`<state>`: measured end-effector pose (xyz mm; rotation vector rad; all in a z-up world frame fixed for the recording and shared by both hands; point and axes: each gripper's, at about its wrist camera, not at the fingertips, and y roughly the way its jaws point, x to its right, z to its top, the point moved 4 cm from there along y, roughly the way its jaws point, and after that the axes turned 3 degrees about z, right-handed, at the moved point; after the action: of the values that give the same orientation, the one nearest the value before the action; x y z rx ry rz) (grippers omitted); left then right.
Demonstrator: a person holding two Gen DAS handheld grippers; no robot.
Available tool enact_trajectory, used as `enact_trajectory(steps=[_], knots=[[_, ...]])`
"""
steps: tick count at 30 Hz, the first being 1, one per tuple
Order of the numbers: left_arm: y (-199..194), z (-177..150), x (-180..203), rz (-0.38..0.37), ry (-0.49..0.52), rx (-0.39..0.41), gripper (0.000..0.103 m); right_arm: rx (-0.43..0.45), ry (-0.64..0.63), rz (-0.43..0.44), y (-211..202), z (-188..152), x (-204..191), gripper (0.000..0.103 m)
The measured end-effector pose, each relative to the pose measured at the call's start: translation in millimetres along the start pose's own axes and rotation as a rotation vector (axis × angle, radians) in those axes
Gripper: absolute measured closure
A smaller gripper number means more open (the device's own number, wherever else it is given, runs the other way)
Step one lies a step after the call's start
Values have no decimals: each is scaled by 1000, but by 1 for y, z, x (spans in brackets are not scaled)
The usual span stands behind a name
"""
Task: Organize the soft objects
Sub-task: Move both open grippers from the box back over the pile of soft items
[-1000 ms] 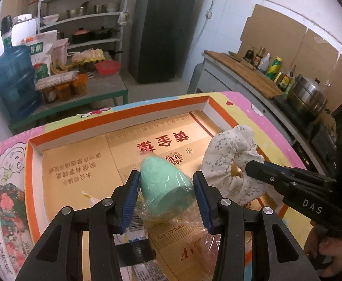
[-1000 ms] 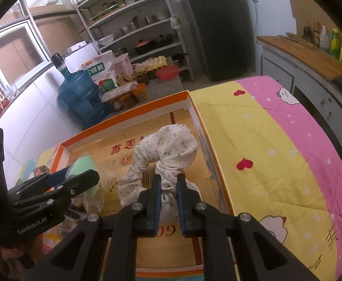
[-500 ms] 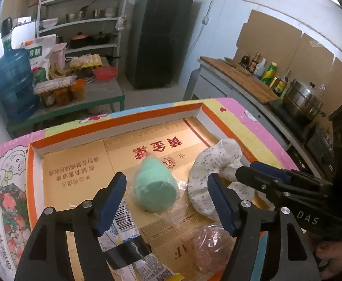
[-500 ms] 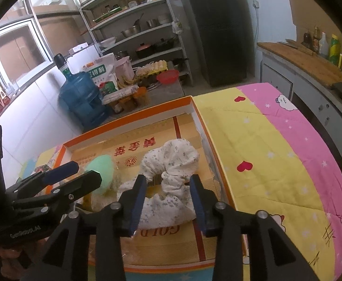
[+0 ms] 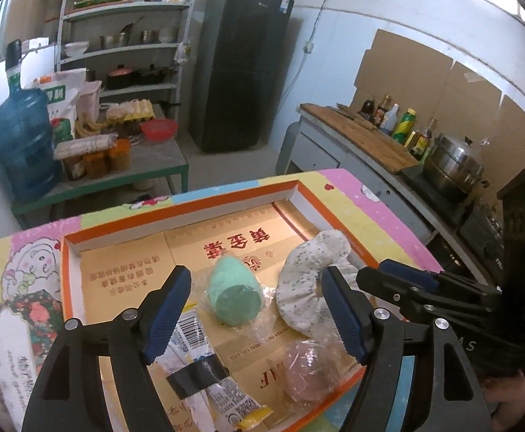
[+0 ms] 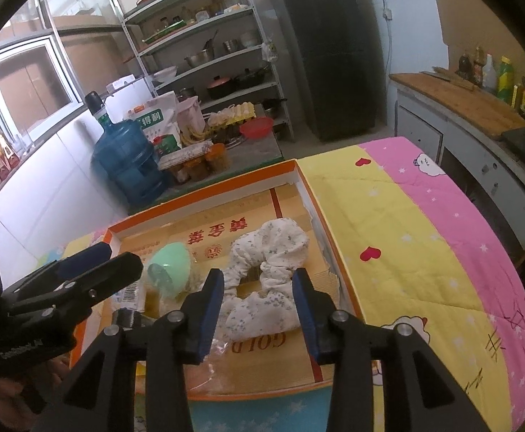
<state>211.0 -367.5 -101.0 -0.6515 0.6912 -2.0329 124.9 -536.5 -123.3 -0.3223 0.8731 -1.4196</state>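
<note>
A shallow orange-rimmed cardboard box [image 5: 176, 212] lies on the bed cover. A mint-green egg-shaped sponge [image 5: 233, 295] in clear wrap lies on the box floor. My left gripper [image 5: 255, 275] hovers above it, jaws opening, pads well clear of it. Just right of the sponge lies a floral white cloth bundle [image 6: 269, 248]. My right gripper [image 6: 258, 277] stands open over the bundle without touching it. In the right wrist view the sponge [image 6: 170, 268] sits beside the left gripper [image 6: 93, 262]. The left wrist view shows the cloth [image 5: 305, 288] and the right gripper [image 5: 406, 280].
A pinkish lump in clear plastic [image 5: 309, 370] and a barcoded packet [image 5: 204, 360] lie in the box's near part. The yellow-and-pink cover [image 6: 406, 234] stretches to the right. Beyond are a low table with a water jug [image 6: 125, 165], shelves, a black fridge [image 5: 240, 68] and a counter [image 5: 363, 136].
Both grippers let go: the left opened off the green sponge and the right off the floral cloth. Both objects now lie in the box, and both grippers have risen and drawn back.
</note>
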Motion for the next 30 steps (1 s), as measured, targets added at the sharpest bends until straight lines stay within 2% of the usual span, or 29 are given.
enact_trajectory(steps=[16, 30], knots=[[-80, -4, -14, -5, -4, 84, 27, 37, -33, -20, -39, -9, -44, 63], [-154, -28, -59, 1, -56, 127, 27, 61, -88, 15, -72, -28, -124, 63]])
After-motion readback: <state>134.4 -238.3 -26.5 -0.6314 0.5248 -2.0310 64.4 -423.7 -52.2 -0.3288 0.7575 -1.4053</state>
